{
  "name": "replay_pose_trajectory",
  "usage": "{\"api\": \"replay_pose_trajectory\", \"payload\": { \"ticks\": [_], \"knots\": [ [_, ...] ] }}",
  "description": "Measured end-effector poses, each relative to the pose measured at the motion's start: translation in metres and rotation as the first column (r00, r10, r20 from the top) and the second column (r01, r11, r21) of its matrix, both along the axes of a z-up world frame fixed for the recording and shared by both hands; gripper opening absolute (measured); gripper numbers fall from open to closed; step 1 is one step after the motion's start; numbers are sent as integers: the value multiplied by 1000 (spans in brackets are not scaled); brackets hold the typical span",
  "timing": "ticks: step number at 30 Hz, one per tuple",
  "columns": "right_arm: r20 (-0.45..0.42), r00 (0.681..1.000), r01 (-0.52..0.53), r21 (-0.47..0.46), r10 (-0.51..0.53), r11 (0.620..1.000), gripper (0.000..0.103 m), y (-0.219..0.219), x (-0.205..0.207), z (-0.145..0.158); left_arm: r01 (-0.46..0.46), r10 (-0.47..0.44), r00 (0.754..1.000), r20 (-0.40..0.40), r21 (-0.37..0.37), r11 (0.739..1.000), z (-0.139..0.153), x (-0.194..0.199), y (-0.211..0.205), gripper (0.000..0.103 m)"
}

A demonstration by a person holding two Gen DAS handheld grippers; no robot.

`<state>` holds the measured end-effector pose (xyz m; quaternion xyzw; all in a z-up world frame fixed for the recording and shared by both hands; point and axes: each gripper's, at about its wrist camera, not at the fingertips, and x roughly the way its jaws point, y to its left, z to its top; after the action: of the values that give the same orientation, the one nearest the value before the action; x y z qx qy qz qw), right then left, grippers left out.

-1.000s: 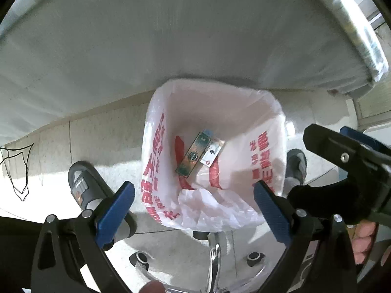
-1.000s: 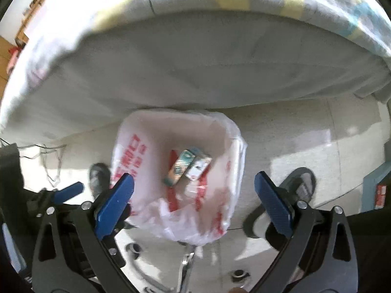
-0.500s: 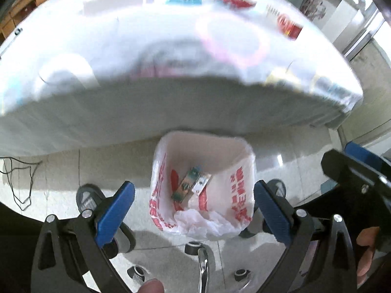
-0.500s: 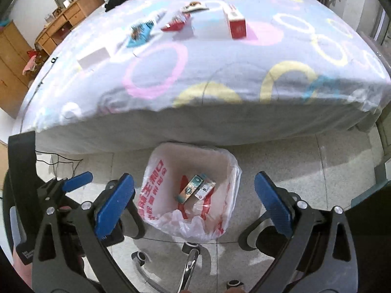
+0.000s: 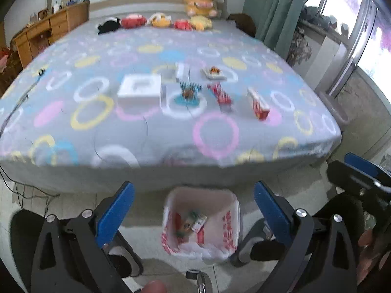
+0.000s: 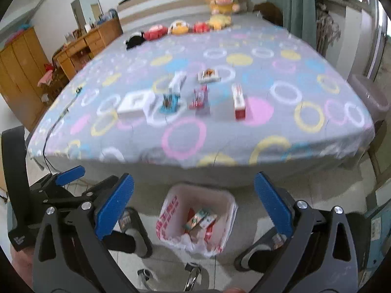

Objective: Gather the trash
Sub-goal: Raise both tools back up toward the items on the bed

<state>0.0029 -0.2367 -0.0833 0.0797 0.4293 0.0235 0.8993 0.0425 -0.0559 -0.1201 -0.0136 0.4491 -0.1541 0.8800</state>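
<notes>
Now both views higher than before, whole bed (image 5: 151,131) above the bin (image 5: 200,222), left tool (image 5: 193,207) and right tool (image 6: 193,205) wide open, empty.

Before you, the bed (image 5: 156,131) carries a white box (image 5: 139,89), a blue packet (image 5: 189,92), red wrappers (image 5: 221,95), a red carton (image 5: 259,104) and plush toys (image 5: 158,22); the floor (image 5: 144,207) bears the lined bin (image 5: 201,195).

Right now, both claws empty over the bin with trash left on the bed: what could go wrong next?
1. The red carton lies beside the red wrapper and blue wrapper; an open claw may snag two.
2. Soft bedspread: pressing down could sink items or pinch fabric.
3. The bin bag sits low at the bed's foot; a carried piece could miss it.
</notes>
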Motion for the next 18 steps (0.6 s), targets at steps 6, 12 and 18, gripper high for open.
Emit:
{"api": "replay_pose_trajectory", "payload": {
  "ticks": [6, 12, 18],
  "knots": [
    [71, 997, 21, -5, -21, 1000, 96, -16, 5, 49, -40, 39, 997, 64, 20, 999, 38, 8, 19, 95],
    [124, 992, 34, -33, -29, 999, 96, -27, 17, 82, -76, 75, 993, 87, 5, 997, 57, 21, 36, 95],
    [142, 989, 48, -58, -39, 997, 96, -38, 38, 107, -122, 121, 988, 91, 6, 993, 76, 45, 54, 95]
  ]
}}
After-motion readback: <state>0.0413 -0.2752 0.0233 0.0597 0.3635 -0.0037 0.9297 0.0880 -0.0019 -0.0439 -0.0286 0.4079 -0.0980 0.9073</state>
